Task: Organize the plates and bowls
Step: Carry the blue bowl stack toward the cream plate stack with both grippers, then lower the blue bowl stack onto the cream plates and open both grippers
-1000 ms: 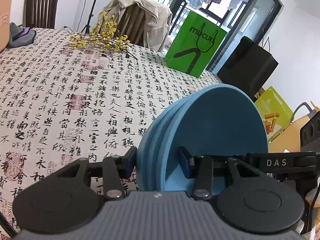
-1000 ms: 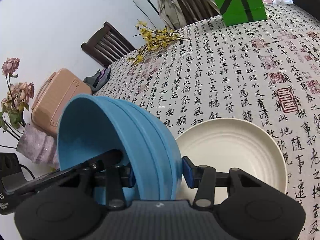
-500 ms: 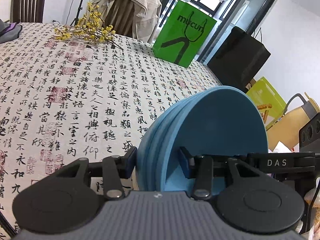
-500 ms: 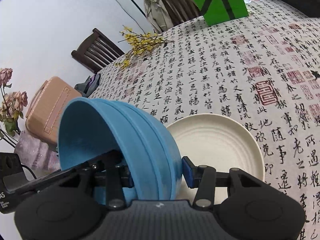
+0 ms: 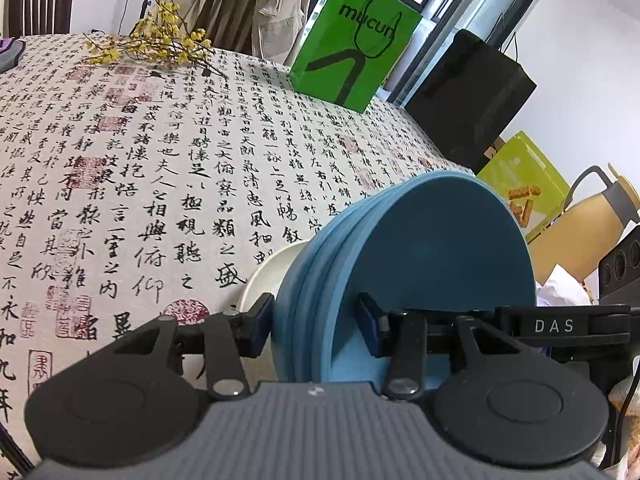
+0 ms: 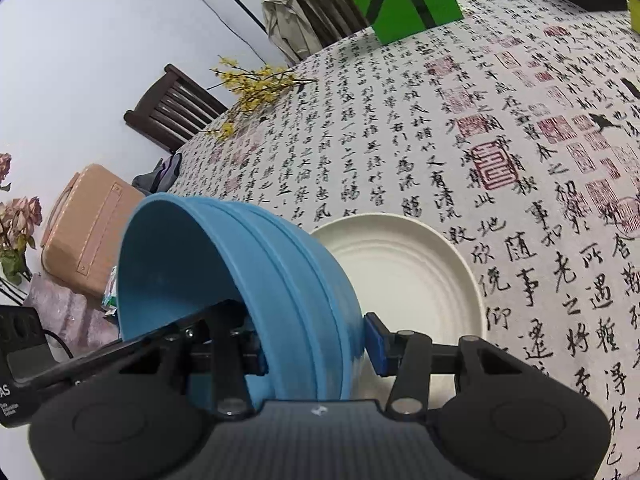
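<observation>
A nested stack of blue bowls (image 5: 432, 248) hangs tilted on its side above the table. My left gripper (image 5: 316, 324) is shut on one side of the stack's rim, one pad outside and one inside. In the right wrist view the same blue bowls (image 6: 192, 264) are clamped at the opposite rim by my right gripper (image 6: 316, 350). A white ribbed plate (image 6: 404, 276) lies flat on the tablecloth just beyond and partly under the stack. Only an edge of that white plate (image 5: 268, 276) peeks out left of the bowls in the left wrist view.
The round table carries a calligraphy-print cloth (image 5: 160, 160). At its far side lie yellow flower sprigs (image 5: 160, 40) and a green paper bag (image 5: 356, 44). A chair draped with a jacket (image 5: 240, 12) stands behind. A pink bag (image 6: 88, 228) and a yellow jug (image 5: 592, 224) sit off the table.
Both grippers have carried the bowl stack forward and slightly down toward the white plate. The plate's edge has come into the left wrist view. Both grips are unchanged.
</observation>
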Tool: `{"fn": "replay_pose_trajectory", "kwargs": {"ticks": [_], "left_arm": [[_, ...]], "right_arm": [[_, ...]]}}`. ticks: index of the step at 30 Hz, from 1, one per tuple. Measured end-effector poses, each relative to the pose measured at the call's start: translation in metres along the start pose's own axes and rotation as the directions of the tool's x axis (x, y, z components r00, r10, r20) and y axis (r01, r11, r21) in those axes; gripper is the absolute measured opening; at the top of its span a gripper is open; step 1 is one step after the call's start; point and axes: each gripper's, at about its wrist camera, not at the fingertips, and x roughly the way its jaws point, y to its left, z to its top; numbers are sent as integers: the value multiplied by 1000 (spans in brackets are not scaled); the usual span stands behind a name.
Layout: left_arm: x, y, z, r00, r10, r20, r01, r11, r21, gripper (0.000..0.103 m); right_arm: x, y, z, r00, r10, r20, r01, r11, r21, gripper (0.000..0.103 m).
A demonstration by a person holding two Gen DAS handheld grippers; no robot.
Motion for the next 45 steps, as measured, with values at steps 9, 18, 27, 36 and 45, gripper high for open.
{"fn": "replay_pose_trajectory", "kwargs": {"ticks": [9,18,27,36,45], "left_arm": [[15,-3,-1,999,0,-46,0,1000,-5,46],[27,-6,0,997,10,-71,-10,1000,-7,46],[35,-10,1,997,14,-81,-13,1000,11,46],[39,-5,3,996,15,-89,-15,1000,-4,49],[37,-3,4,997,9,-79,-10,1000,-9,50]], "right_arm": [[5,-14,-1,1000,-7,-23,7,1000,25,45],[7,-23,2,999,-1,-38,2,999,38,45],[12,-29,4,999,-9,-48,10,1000,26,47],[8,-26,9,1000,8,-20,-8,1000,-6,54],[5,-27,9,1000,11,-5,-11,1000,-14,55]]}}
